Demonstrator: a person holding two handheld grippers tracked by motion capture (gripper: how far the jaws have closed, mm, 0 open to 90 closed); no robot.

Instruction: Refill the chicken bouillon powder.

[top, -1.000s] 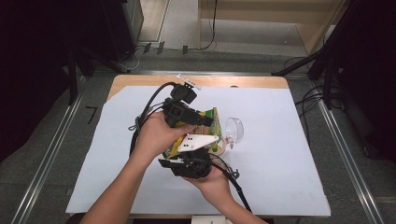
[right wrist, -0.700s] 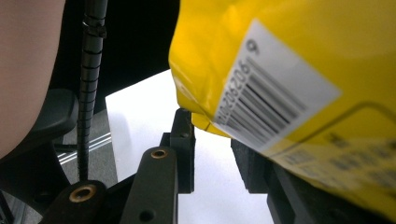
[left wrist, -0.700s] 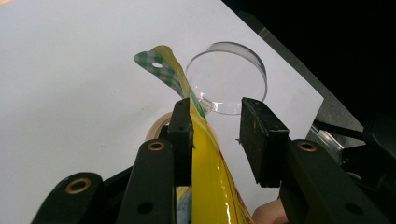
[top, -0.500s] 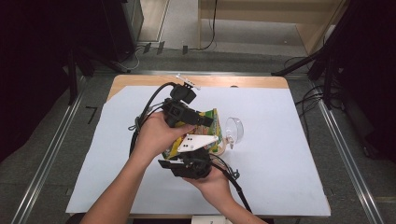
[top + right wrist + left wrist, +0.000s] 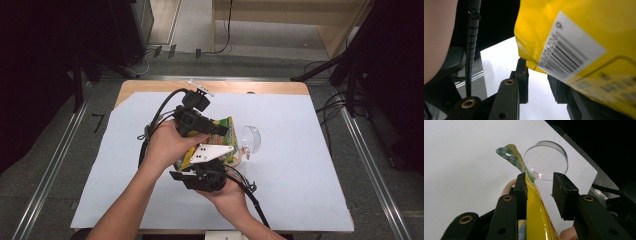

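So, left gripper (image 5: 539,195): jaws apart, yellow bag (image 5: 537,220) against one pad
right gripper (image 5: 537,82): gapped under bag, grip unclear
clear dish (image 5: 546,160): upper middle

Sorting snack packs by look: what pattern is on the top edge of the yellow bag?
Green-and-white check on the yellow bag, best seen in the left gripper view.

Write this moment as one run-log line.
left claw: open, yellow plastic snack bag against one jaw | right claw: bag's corner between jaws | clear plastic round dish: beyond bag
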